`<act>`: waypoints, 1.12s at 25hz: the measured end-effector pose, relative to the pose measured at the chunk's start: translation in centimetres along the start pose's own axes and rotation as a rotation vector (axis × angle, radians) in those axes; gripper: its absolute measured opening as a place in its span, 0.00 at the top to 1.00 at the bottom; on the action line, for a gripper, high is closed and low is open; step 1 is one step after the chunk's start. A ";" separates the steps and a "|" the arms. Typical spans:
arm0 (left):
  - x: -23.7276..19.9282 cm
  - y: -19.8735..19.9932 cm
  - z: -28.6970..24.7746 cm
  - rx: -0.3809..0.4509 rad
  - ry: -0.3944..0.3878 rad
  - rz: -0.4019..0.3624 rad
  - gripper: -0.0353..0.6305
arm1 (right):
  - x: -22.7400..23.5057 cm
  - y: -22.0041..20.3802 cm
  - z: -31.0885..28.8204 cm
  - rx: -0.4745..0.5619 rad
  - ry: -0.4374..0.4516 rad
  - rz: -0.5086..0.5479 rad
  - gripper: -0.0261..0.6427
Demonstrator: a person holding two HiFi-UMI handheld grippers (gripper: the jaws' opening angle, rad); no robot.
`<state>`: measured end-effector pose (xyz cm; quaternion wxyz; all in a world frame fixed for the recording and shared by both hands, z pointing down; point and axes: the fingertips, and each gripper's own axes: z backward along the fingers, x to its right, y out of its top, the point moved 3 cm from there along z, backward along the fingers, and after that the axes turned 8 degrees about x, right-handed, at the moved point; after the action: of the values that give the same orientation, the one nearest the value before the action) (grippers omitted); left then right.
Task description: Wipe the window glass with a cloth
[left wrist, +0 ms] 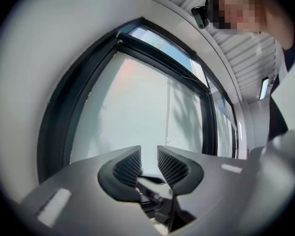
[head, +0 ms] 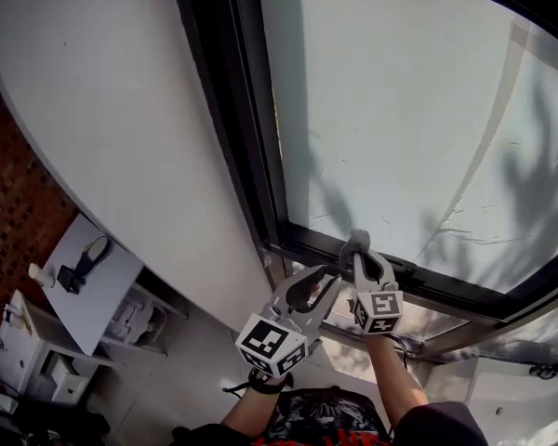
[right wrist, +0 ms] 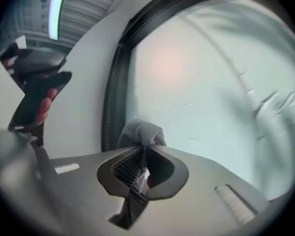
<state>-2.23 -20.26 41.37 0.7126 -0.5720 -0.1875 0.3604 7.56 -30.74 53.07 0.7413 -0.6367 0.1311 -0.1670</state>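
The window glass point(head: 400, 110) fills the upper right of the head view, set in a dark frame point(head: 251, 156). My right gripper point(head: 357, 246) is shut on a grey cloth point(head: 354, 242), whose wad sits at the lower frame rail, at the foot of the pane. In the right gripper view the cloth point(right wrist: 140, 132) bulges out past the closed jaws of the right gripper point(right wrist: 142, 150), in front of the glass point(right wrist: 201, 82). My left gripper point(head: 327, 272) hangs just left of it, open and empty. The left gripper point(left wrist: 149, 157) faces the pane point(left wrist: 137, 112) with a gap between its pads.
A white wall point(head: 102, 91) runs left of the frame. Low at the left stand a white shelf unit point(head: 93, 286) with a dark object on it and a small cabinet point(head: 23, 351). A person's arm and a ribbed ceiling show at the top of the left gripper view.
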 end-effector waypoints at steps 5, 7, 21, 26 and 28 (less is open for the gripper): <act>-3.6 2.3 3.6 0.032 0.082 -0.016 0.82 | -10.8 -3.0 -10.2 -0.028 0.189 -0.080 0.94; -4.7 3.3 4.7 0.042 0.105 -0.025 0.82 | -11.6 -5.2 -13.2 -0.098 0.170 -0.122 0.94; -7.8 4.1 6.0 0.026 0.058 -0.047 0.82 | -5.3 -10.5 -17.9 -0.332 -0.134 -0.190 0.94; -8.2 4.2 5.6 0.032 0.041 -0.037 0.82 | -2.0 -8.9 -13.7 -0.289 -0.232 -0.216 0.94; -7.5 4.0 5.0 0.030 0.015 -0.033 0.82 | -0.4 -8.6 -11.6 -0.270 -0.272 -0.217 0.94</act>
<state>-11.81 -21.99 40.04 0.7283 -0.5609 -0.1859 0.3471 1.73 -42.19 59.79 0.6379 -0.7572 -0.0184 -0.1393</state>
